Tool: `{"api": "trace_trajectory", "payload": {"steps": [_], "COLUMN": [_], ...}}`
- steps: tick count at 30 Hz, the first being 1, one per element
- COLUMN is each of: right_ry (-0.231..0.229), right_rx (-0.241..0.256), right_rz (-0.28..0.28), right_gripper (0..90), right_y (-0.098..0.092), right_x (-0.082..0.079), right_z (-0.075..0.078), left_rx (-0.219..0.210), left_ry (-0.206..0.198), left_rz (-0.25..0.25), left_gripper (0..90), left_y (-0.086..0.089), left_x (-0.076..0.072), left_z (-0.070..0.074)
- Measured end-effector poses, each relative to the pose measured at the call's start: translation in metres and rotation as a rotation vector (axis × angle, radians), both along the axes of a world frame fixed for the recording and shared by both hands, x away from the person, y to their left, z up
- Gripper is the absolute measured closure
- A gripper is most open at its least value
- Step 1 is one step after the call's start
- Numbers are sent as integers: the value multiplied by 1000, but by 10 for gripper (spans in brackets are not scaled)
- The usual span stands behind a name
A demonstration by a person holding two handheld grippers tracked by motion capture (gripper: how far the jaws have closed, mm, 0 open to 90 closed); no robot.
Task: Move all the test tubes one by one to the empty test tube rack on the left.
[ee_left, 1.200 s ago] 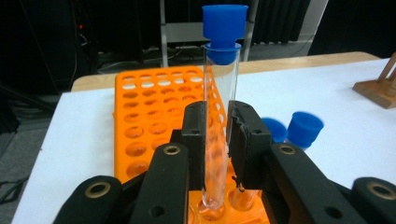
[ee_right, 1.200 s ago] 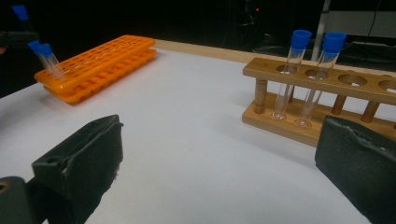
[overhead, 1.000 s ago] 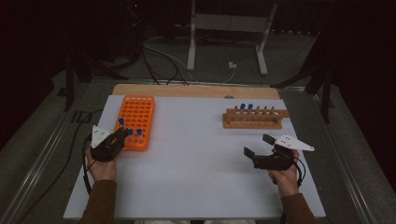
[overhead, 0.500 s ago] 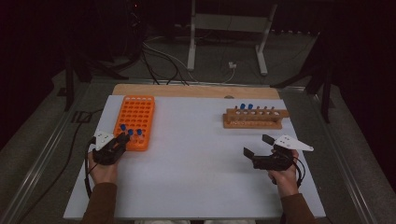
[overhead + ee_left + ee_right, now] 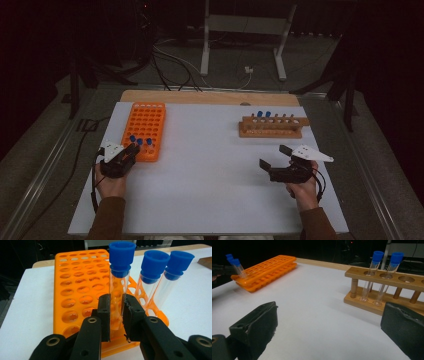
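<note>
Left gripper (image 5: 117, 315) clamped on the glass of a blue-capped tube (image 5: 119, 285), jaws pressed against both sides below the cap, at the near corner of the orange rack (image 5: 145, 131). Drawn back toward the near edge of the table compared with a second ago, when reaching further over the rack; probably a sign that the grasp is made and the lift out of the hole comes next. Tube upright, long axis close to vertical, cap up, bottom end hidden behind the jaws, so cannot tell whether seated in the rack or just clear of it. Two more capped tubes (image 5: 160, 277) just beside, leaning slightly away, in the same corner. Right gripper (image 5: 275, 162) unmoved, jaws wide apart and holding nothing, resting low near the wooden rack (image 5: 272, 126), where two blue-capped tubes (image 5: 384, 272) already stand upright, likely the destination.
</note>
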State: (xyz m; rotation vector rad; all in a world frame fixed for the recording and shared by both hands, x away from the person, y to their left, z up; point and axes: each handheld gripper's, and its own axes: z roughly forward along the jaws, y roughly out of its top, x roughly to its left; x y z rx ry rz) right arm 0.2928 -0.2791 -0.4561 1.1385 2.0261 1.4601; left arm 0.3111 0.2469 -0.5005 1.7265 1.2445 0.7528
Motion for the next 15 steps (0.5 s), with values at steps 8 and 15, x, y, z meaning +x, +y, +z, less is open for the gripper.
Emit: {"api": "trace_trajectory", "payload": {"steps": [8,15], "right_ry": [1,3], "right_rx": [0,-3], "right_rz": [1,2], "right_gripper": [9,9], "right_y": [0,0], "right_x": [0,0], "right_z": [0,-1], "left_rx": [16,38], "left_ry": [16,22], "left_rz": [-3,-3], "left_gripper": [781,781], "left_y": [-1,-3], "left_x": [0,0], "left_z": [-3,-5]}}
